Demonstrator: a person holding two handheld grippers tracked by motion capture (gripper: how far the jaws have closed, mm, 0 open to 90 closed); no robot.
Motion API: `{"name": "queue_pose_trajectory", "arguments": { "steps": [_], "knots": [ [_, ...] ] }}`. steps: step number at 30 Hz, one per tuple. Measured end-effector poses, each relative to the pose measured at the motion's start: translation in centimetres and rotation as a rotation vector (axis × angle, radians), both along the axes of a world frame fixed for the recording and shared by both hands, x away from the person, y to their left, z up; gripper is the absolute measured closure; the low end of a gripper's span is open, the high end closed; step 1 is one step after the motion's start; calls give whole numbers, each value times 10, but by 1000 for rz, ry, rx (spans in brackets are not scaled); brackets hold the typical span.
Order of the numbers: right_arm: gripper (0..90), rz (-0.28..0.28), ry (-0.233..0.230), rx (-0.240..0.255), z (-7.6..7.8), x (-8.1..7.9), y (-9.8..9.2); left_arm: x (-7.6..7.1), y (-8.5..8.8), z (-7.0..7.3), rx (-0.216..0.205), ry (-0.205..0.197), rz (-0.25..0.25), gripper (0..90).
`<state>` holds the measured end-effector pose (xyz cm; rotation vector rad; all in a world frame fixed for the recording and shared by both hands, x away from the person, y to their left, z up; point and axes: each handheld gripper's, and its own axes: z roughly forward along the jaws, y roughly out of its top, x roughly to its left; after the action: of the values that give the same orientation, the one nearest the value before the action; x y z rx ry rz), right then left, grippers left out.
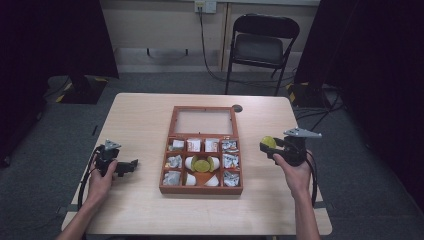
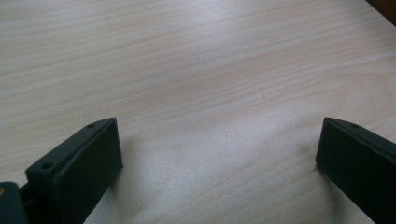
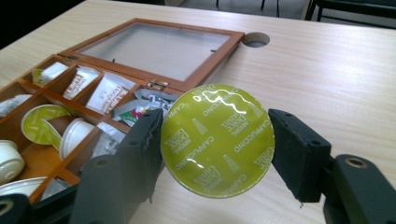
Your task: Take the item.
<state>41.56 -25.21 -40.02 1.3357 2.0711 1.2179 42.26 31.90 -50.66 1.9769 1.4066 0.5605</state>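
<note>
The right tool (image 1: 270,146) is carrying a round coffee capsule with a lime-green foil lid (image 3: 217,139), and it's well clamped: in the right gripper view the two black jaws press on the capsule's rim from 9 and 3 o'clock, foil face turned to the camera, "Cappuccino" legible across it. From the high view the capsule (image 1: 268,142) sits at the tool's tip, off the tabletop (image 1: 145,112), just right of the brown wooden compartment box with its glass lid folded back (image 1: 202,190).

So the step in hand reads as transport, with the capsule held in the air beside the box, roughly at 3 o'clock from the box's centre. Whether it's heading in or coming out, the frames don't settle. The middle compartments already hold a second green-lidded capsule (image 1: 202,164) and some white ones (image 1: 190,179); the outer cells hold sachets.

If it's going in, the next move calls for a short swing toward 9 o'clock, a tilt to drop the capsule between the dividers, then easing the jaws apart.

Over at the left, the other tool (image 1: 128,165) rests low on the tabletop, at 9 o'clock from the box, jaws standing wide apart with bare wood between them.
</note>
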Motion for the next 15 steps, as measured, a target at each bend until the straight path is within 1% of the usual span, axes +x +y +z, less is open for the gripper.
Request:
{"name": "queue_pose_trajectory", "arguments": {
  "steps": [2,3,5,7,8,10,11,15],
  "knots": [
    [381,-2,15,0,-5,2,-1,0,0,0,0,1,0,0],
    [381,-2,15,0,-5,2,-1,0,0,0,0,1,0,0],
    [381,-3,40,14,-14,6,-2,0,0,0,-2,1,-1,0],
    [381,-3,49,7,-17,7,-2,0,0,0,0,0,0,0],
    [381,1,69,-5,-24,9,1,0,0,0,-1,1,0,0],
    [381,2,74,-9,-25,9,2,0,0,0,-1,1,0,0],
    [381,5,85,-25,-31,12,5,0,0,0,0,1,0,0],
    [381,2,111,-45,-43,16,6,0,0,0,0,1,0,0]
  ]
}}
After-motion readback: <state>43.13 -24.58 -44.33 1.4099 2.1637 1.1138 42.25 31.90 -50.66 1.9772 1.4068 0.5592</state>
